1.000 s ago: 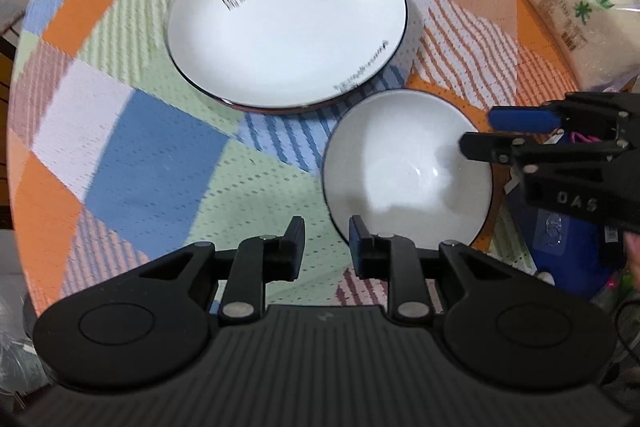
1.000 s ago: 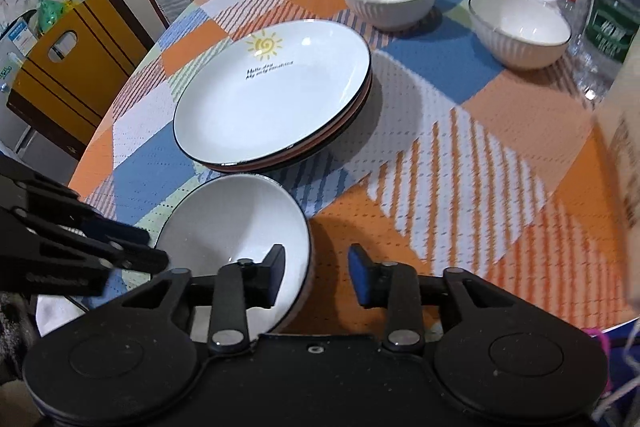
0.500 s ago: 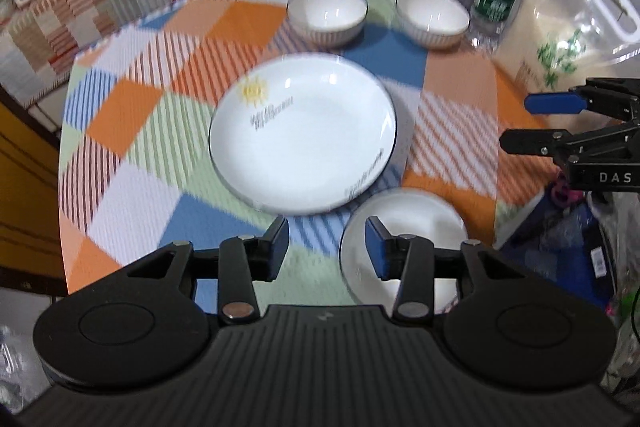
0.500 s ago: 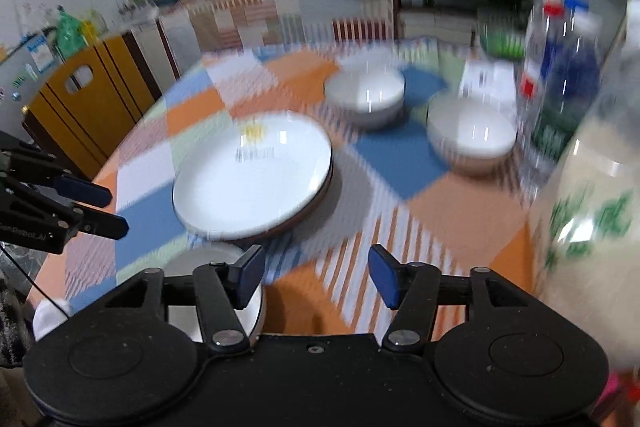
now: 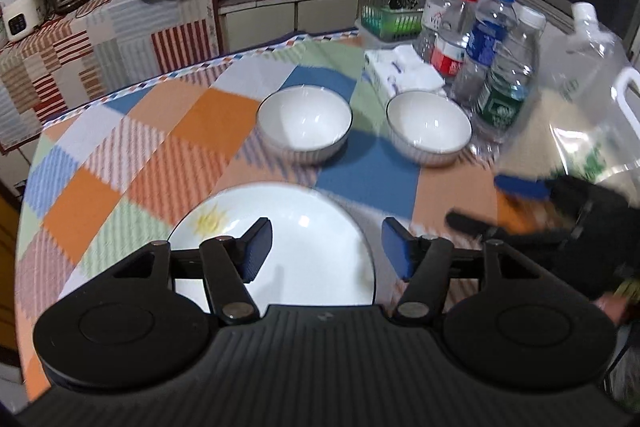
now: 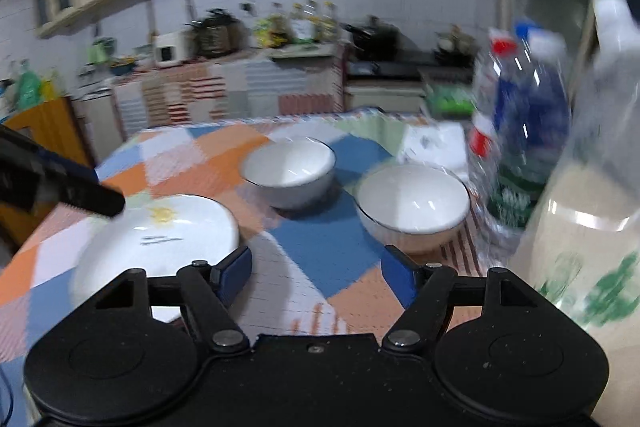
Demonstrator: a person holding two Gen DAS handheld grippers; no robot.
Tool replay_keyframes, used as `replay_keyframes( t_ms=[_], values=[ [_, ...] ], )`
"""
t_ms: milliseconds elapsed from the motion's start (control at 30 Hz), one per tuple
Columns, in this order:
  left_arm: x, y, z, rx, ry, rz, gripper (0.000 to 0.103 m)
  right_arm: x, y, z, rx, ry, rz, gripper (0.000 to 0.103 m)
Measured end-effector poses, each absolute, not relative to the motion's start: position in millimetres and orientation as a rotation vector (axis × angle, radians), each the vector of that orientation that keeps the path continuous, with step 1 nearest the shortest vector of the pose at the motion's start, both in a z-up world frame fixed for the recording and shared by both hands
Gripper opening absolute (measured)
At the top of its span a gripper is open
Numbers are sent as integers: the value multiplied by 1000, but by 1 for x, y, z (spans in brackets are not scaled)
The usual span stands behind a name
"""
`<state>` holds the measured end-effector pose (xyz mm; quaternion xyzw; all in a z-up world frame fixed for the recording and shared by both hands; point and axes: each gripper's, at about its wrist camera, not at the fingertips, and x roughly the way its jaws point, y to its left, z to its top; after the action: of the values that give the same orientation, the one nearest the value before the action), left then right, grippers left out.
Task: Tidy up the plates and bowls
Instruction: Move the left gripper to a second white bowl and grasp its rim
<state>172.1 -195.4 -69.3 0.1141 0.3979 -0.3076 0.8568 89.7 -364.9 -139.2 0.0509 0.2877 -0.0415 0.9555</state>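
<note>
On the table (image 5: 120, 155), your plate (image 5: 304, 239) lies nearest you. Behind it stand two bowls (image 5: 305, 123) side by side and apart, the right one (image 5: 428, 127) just beside the bottles (image 5: 480, 47). A napkin pack (image 5: 400, 71) sits behind that bowl, a basket (image 5: 388, 19) farther back, a jug (image 5: 592, 99) at far right.

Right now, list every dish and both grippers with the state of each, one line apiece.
left gripper: open, jaws just opening, nothing between them
right gripper: open, jaws just opening, nothing held
sun plate: flat on tablecloth, empty
left bowl: upright, empty
right bowl: upright, empty, beside water bottles, capped, upright
</note>
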Motion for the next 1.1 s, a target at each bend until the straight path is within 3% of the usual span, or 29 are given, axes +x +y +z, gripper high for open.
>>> replay_keyframes(
  t_ms=[100, 300, 367, 833, 933, 1067, 1100],
  values=[
    [188, -217, -80, 238, 816, -662, 63, 104, -375, -160, 166, 594, -163, 97],
    [221, -255, -98, 186, 829, -717, 65, 133, -392, -184, 240, 588, -261, 97],
    [234, -265, -104, 101, 896, -783, 71, 141, -392, -192, 203, 584, -279, 97],
    [276, -348, -148, 92, 1012, -687, 70, 188, -413, -225, 165, 596, -346, 96],
    [281, -359, -159, 99, 1028, -667, 66, 195, -418, -227, 197, 604, -353, 96],
    [289, -359, -170, 46, 1014, -580, 49, 208, -425, -229, 187, 633, -343, 99],
    [293, -359, -174, 36, 1033, -586, 41, 209, -427, -229, 182, 633, -355, 99]
  ],
)
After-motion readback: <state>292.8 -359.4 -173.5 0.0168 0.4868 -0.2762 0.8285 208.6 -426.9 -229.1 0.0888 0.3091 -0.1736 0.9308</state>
